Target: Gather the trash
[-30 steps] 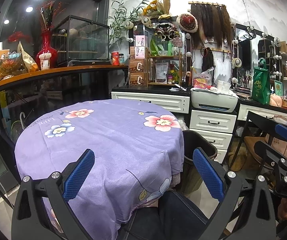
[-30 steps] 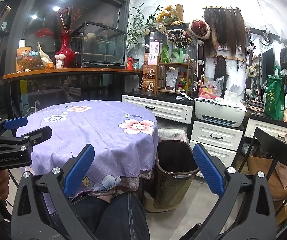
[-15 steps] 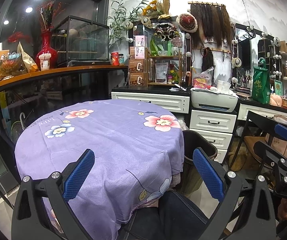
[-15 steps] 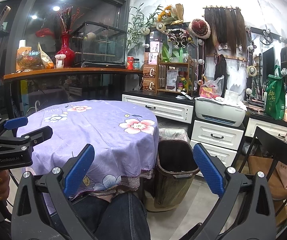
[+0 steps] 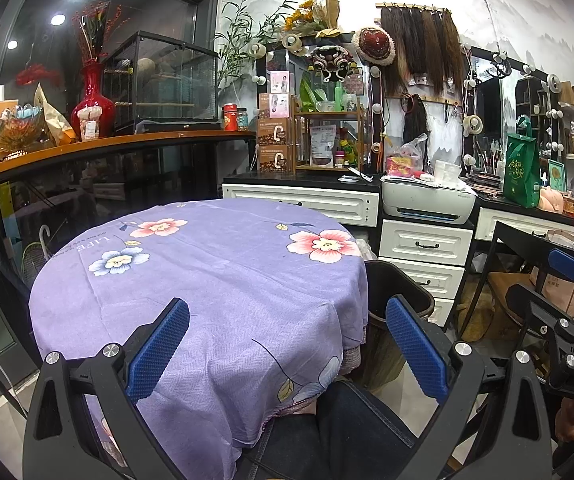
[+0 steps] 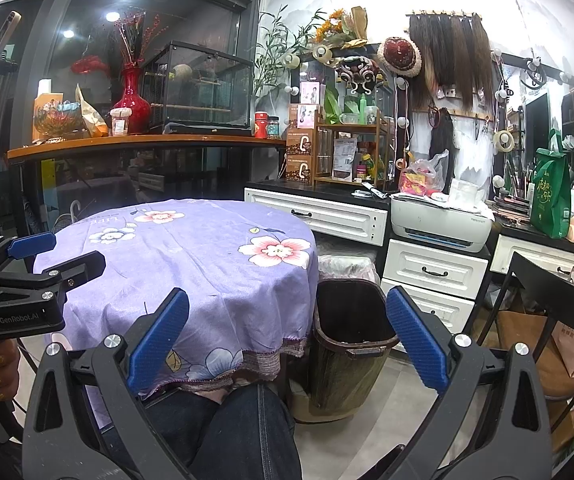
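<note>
A round table under a purple flowered cloth (image 5: 215,280) stands in front of me; it also shows in the right wrist view (image 6: 207,256). No trash shows on the cloth. A dark brown trash bin (image 6: 351,344) stands on the floor at the table's right side, partly hidden by the cloth in the left wrist view (image 5: 399,292). My left gripper (image 5: 287,344) is open and empty, held low over the table's near edge. My right gripper (image 6: 287,340) is open and empty, held low between table and bin. Each gripper shows at the edge of the other's view.
White drawers (image 6: 435,272) and a white printer (image 6: 443,220) stand behind the bin. A black chair (image 6: 559,312) is at the right, with paper bags beneath. A wooden counter (image 5: 107,144) with a red vase runs behind the table. My knee (image 6: 247,432) is below.
</note>
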### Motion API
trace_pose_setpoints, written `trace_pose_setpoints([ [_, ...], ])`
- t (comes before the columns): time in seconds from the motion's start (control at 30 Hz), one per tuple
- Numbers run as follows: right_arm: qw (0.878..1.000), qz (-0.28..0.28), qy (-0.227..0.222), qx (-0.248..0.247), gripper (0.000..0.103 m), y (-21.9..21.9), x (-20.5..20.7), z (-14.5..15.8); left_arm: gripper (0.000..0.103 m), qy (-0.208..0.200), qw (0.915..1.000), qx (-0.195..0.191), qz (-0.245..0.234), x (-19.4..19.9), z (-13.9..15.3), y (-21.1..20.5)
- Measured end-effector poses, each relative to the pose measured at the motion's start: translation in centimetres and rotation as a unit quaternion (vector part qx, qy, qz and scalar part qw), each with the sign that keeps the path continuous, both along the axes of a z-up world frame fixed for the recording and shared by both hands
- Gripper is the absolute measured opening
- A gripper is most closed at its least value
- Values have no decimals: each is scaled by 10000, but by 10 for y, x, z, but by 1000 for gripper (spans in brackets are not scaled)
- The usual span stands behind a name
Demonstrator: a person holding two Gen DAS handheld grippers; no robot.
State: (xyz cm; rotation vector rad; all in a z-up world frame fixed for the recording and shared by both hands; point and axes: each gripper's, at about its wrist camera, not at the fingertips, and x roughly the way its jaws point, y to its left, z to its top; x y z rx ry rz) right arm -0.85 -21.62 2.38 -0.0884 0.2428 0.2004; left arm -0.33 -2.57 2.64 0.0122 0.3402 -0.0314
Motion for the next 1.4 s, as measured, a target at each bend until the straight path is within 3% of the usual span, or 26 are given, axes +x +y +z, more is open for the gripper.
trace_pose_setpoints([
  [1.4,10000,7,17,46,97,-3,0,-5,98,6,10000,33,-13,0,3,4],
])
